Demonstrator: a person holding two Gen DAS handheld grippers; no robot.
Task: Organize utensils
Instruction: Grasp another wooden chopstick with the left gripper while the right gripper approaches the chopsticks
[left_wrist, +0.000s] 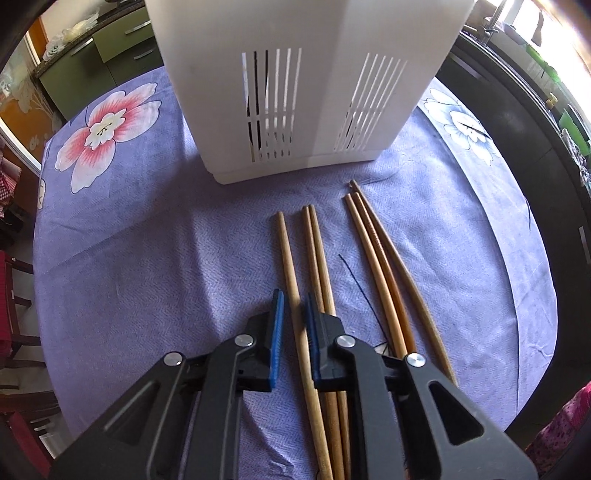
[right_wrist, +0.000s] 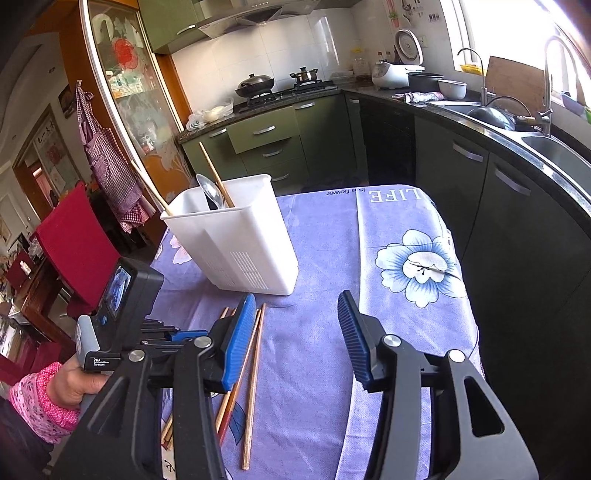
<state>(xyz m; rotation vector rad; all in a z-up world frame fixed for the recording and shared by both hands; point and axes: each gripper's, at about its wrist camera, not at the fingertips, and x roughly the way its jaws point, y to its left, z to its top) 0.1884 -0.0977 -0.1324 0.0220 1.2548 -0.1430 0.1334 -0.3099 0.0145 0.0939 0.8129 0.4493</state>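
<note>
Several wooden chopsticks lie side by side on the purple flowered cloth. My left gripper is low over them, its blue pads narrowly apart around the leftmost chopstick, not clamped on it. A pair lies just right of it, and more chopsticks further right. The white slotted utensil holder stands just beyond. In the right wrist view the holder contains a metal spoon and two chopsticks. My right gripper is wide open and empty, above the cloth beside the chopsticks.
The left gripper's handle and camera, held by a hand in a pink sleeve, sit at the left of the right wrist view. A red chair stands left of the table. Dark cabinets and a sink counter run along the right.
</note>
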